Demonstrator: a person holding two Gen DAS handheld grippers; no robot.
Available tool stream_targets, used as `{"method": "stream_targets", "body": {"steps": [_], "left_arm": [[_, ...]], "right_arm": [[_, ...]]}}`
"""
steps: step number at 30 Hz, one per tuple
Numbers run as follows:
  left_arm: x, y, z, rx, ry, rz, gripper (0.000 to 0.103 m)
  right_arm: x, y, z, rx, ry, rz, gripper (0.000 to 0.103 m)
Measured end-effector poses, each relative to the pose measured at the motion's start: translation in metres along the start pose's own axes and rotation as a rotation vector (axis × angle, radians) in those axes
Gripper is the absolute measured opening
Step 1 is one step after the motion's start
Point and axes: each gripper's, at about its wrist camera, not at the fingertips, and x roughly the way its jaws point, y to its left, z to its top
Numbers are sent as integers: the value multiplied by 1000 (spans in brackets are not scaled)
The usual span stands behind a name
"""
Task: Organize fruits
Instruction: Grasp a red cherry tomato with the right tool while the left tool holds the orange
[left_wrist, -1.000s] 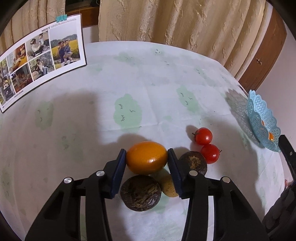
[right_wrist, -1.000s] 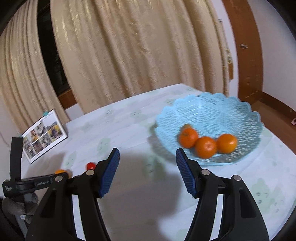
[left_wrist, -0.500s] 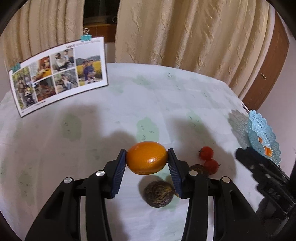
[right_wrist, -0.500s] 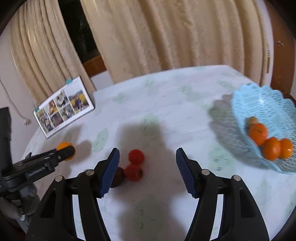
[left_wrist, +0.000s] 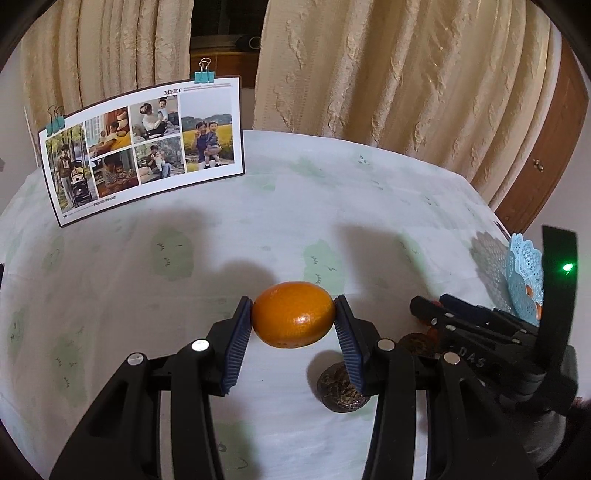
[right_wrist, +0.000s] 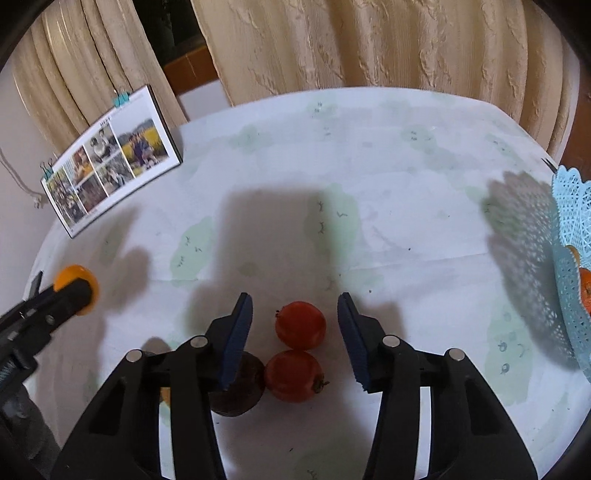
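- Since a second ago the right gripper (right_wrist: 295, 332) has swung away from the blue basket (right_wrist: 570, 280) and down over the loose fruit, its jaws having just been closing; the left gripper (left_wrist: 293, 325) has lifted its orange clear of the cloth.
- Nearest the right wrist camera, two red tomatoes (right_wrist: 300, 329) lie touching each other, one behind the other, and the farther one sits between the blue pads (right_wrist: 236, 338), which stand apart from it on both sides (no contact visible).
- Just left of the nearer tomato rests a dark round fruit (right_wrist: 240, 387), partly hidden by the left pad.
- Pinched firmly between the left gripper's pads is the orange fruit (left_wrist: 293, 314), held above the table (left_wrist: 258, 229).
- Below it on the cloth lies a dark wrinkled fruit (left_wrist: 341, 387).
- At the right edge the basket holds orange fruit.
- Farthest back, a photo card (left_wrist: 140, 147) with clips stands before the beige curtains (left_wrist: 406, 74).
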Motion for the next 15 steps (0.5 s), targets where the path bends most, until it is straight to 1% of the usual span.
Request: {"method": "stream_targets", "body": {"steps": [1, 2, 3, 4, 6, 10, 15], "left_arm": [[0, 0, 0, -2, 0, 0, 46], [0, 0, 0, -3, 1, 1, 46], [0, 0, 0, -2, 1, 1, 46], [0, 0, -1, -2, 1, 1, 46], [1, 0, -1, 0, 2, 1, 46], [2, -1, -2, 5, 4, 1, 46], [1, -2, -2, 5, 3, 0, 46]], "right_arm": [[2, 1, -1, -5, 5, -5, 44], [3, 1, -1, -11, 4, -11, 43], [3, 2, -2, -16, 2, -16, 39], [3, 2, -2, -20, 2, -18, 33], [3, 2, -2, -19, 2, -18, 28], [-7, -5, -1, 8, -25, -7, 28], [-28, -18, 2, 46, -77, -1, 28]]}}
